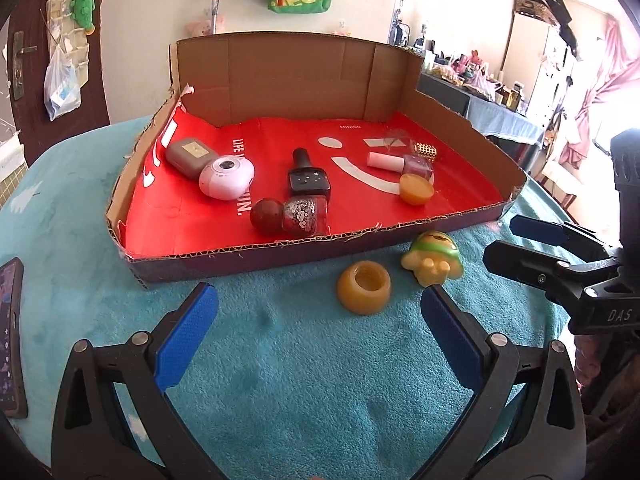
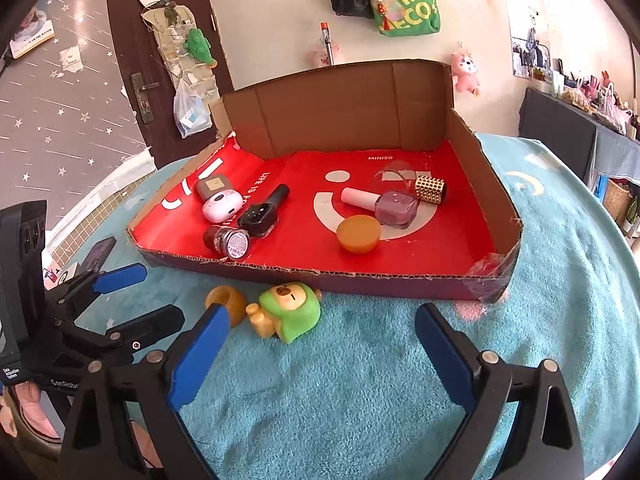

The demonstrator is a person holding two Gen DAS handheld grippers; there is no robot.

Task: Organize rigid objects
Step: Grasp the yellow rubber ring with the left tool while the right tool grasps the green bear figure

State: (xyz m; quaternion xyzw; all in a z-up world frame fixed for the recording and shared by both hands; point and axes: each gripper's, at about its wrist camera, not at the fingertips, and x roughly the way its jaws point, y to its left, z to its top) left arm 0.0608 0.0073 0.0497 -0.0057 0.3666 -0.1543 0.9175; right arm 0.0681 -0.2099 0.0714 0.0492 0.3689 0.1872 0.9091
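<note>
A cardboard tray with a red lining stands on a teal towel. Inside lie a grey case, a white round case, a black polish bottle, a red glitter bottle, a pink bottle, a gold studded cap and an amber lid. In front of the tray lie an amber jar and a green-yellow toy figure. My left gripper is open and empty, just short of the jar. My right gripper is open and empty, beside the toy.
A dark phone lies on the towel at the left edge. The teal towel spreads wide in front of the tray. A door and a wall with hanging bags stand behind. A cluttered table is at the right.
</note>
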